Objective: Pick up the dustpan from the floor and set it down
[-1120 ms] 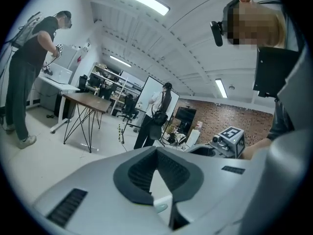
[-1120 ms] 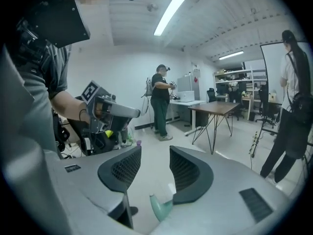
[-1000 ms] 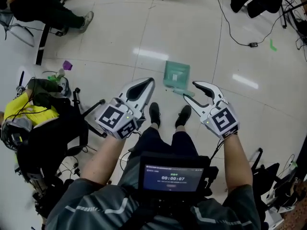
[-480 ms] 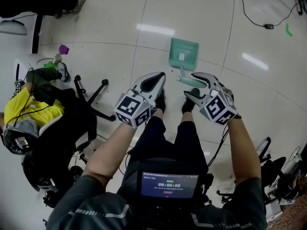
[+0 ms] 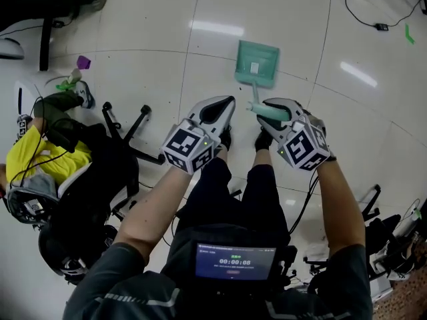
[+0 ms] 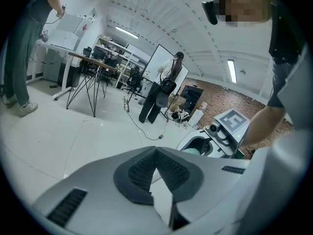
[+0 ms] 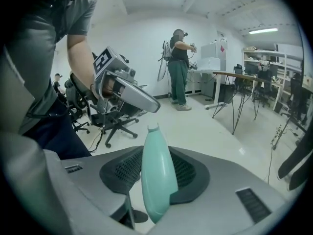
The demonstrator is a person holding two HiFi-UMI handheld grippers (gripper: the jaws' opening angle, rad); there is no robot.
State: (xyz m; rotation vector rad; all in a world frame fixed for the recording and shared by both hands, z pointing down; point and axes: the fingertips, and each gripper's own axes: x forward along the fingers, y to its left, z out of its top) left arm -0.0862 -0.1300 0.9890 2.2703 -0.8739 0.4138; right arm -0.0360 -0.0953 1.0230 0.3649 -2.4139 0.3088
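Your right claw (image 5: pixel 265 115), its jaws just closing, grips the dustpan (image 5: pixel 257 64) by its handle; the pan lies on the floor (image 5: pixel 133 79). Your left claw (image 5: pixel 225 105) is closed, empty.

One dustpan (image 5: pixel 257 64) on the floor. Two grippers, the left gripper (image 5: pixel 229 102) and the right gripper (image 5: pixel 268 115), each with one marker cube (image 5: pixel 189 147), so two cubes in all. Two black shoes (image 5: pixel 262 140) side by side. One screen (image 5: pixel 235 262) at the chest. One black office chair (image 5: pixel 127 145), with one person in yellow (image 5: pixel 40 155) beside it. Two bright light reflections (image 5: pixel 215 28) on the tiles. One purple scrap (image 5: pixel 83 62) and one green tape mark (image 5: pixel 408 33). In the left gripper view, one standing person (image 6: pixel 166 84) by one whiteboard (image 6: pixel 163 60). In the right gripper view, one standing figure (image 7: pixel 178 67).
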